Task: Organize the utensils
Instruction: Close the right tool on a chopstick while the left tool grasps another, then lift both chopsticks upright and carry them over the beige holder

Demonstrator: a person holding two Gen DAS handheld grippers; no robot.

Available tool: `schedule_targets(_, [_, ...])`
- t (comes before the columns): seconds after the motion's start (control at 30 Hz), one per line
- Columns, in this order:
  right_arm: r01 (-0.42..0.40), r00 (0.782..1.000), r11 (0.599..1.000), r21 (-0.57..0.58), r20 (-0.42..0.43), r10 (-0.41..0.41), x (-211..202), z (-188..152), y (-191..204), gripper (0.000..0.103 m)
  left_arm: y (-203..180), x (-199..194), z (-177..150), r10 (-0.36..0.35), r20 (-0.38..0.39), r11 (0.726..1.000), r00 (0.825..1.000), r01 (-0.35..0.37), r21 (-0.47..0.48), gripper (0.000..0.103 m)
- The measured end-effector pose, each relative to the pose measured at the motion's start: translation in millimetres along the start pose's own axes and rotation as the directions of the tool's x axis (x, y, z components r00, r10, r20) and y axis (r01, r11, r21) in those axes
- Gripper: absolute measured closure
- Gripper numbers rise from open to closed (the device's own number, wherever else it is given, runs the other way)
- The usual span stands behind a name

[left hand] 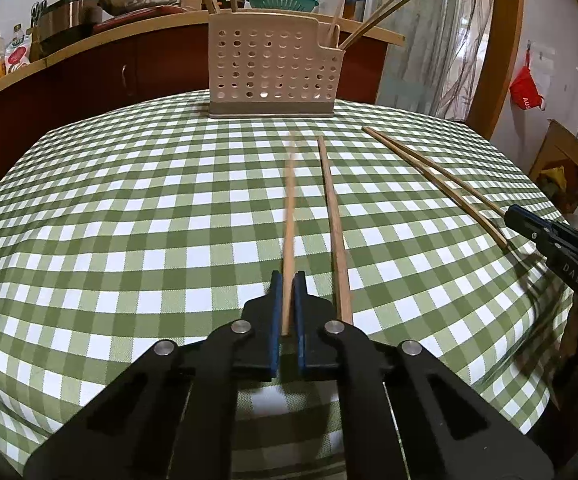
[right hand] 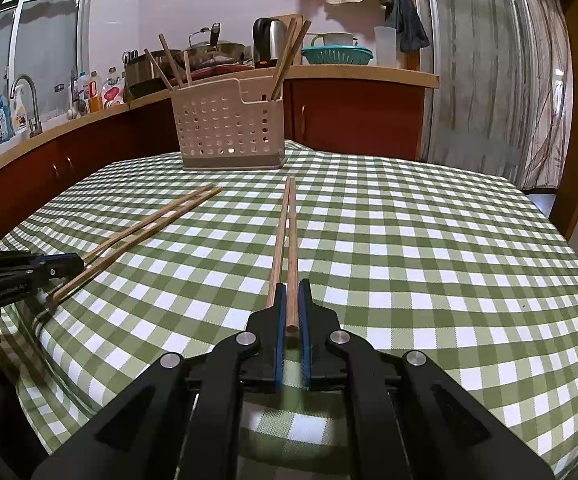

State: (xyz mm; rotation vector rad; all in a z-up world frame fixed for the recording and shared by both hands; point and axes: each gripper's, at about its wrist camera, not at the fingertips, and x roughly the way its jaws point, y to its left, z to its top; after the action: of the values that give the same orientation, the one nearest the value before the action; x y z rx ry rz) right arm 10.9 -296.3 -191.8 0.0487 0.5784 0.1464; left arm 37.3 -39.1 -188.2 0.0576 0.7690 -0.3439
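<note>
Wooden chopstick [left hand: 289, 236] gripped in left tool [left hand: 287, 292], pointing toward holder [left hand: 273, 68], right tool [right hand: 293, 300] gripping another chopstick [right hand: 292, 256]

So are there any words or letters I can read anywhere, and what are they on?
"DAS": on the right gripper, seen from the left camera.
"AU...": on the red bag hanging on the wall, rest cut off.
Bottles on the counter: labels too small and blurred to read.

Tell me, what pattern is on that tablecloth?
Green-and-white checks on the cloth-covered table, clearest in the right wrist view.
</note>
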Motion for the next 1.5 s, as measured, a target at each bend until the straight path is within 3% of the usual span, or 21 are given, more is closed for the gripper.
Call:
schedule_targets(0.53, [0.010,0.994,1.000,0.007,0.106,-0.011,-30,29,0,0.096,6,-37,23,0.020,0.132,1.000,0.991,-0.019,-0.006,0.097])
schedule_targets(1.13, [-0.002,0.969,1.000,0.004,0.246,0.001,-79,75,8,0.096,16,-92,56,0.043,0.280,0.999,0.959,-0.036,-0.031,0.097])
schedule_targets(1.5, [-0.022,0.975,1.000,0.005,0.222,0.020,-76,118,-2,0.096,32,-116,95,0.039,0.329,0.998,0.944,-0.025,-0.049,0.097])
